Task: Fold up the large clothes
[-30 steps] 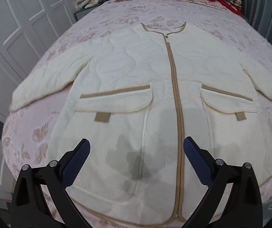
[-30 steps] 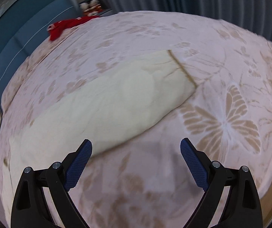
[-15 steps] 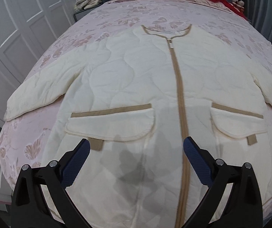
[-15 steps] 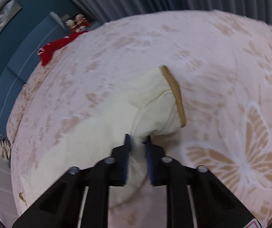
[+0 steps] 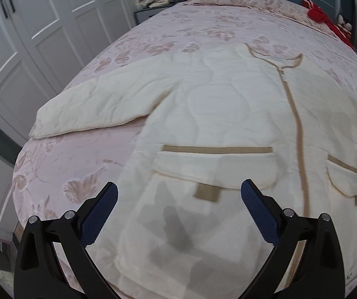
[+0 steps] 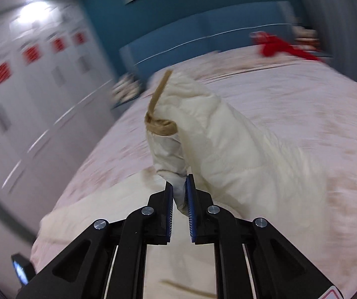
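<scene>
My left gripper (image 5: 178,214) hangs above the bed (image 5: 83,174) with its jaws spread wide and nothing between them. Under the jaws and ahead of them lies the jacket (image 5: 223,114), flat, front side up, with the zipper (image 5: 299,134) running away from me to the right of the jaws. One pocket (image 5: 215,167) is just ahead of the jaws, and one sleeve (image 5: 98,107) stretches far to the left, toward the wardrobe (image 5: 41,32). My right gripper (image 6: 179,196) has its jaws pressed together on the other sleeve (image 6: 218,144), which rises from the bed ahead of the jaws with the tan cuff (image 6: 162,124) on top. This view is blurred. Far ahead of the jaws I see a red cloth (image 6: 278,46) near the headboard (image 6: 203,37). Nothing stands between the jaws and the jacket.
</scene>
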Available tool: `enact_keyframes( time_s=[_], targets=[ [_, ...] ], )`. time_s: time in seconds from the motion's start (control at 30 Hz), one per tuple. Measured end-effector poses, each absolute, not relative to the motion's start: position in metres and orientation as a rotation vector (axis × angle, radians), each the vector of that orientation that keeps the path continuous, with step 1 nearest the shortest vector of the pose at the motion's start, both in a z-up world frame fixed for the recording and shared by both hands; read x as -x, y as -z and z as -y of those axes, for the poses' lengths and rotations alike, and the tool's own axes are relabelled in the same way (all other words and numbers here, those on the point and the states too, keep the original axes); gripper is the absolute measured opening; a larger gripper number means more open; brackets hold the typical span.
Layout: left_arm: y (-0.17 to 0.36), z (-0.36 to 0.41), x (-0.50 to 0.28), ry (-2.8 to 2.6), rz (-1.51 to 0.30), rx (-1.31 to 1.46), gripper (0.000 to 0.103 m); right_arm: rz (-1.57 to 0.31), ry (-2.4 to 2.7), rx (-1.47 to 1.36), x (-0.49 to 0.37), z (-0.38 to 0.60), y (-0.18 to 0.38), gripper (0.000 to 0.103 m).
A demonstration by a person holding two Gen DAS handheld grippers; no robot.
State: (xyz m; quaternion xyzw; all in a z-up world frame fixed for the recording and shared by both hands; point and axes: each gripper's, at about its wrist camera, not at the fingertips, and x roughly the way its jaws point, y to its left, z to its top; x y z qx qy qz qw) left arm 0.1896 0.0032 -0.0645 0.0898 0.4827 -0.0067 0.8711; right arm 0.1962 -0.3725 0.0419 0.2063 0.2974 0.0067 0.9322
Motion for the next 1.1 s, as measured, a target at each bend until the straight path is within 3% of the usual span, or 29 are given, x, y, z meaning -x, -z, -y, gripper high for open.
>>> enact_keyframes(
  time_s=[0.37, 0.53, 0.57, 0.73, 1.1],
  targets=[
    [0.074, -0.091, -0.201, -0.114, -1.034, -0.105, 0.097, -0.879, -0.282, -0.305, -0.277, 0.179, 0.044, 0.01],
    [0.078, -0.108, -0.209, -0.108, -1.045, -0.044, 0.097, -1.006, -0.3, -0.262, -0.275, 0.136, 0.088, 0.027],
    [0.078, -0.11, -0.211, -0.098, -1.047, -0.026, 0.097, -1.015, -0.31, -0.273, -0.268, 0.136, 0.092, 0.028],
    [0.077, -0.099, -0.234, 0.011, -1.059, 0.117, 0.097, -0.949, -0.259, -0.316, -0.222, 0.166, 0.073, 0.056],
    [0.118, -0.025, -0.305, 0.207, -1.153, 0.36, 0.097, -0.87, 0.146, -0.7, -0.116, 0.363, 0.097, 0.058]
  ],
)
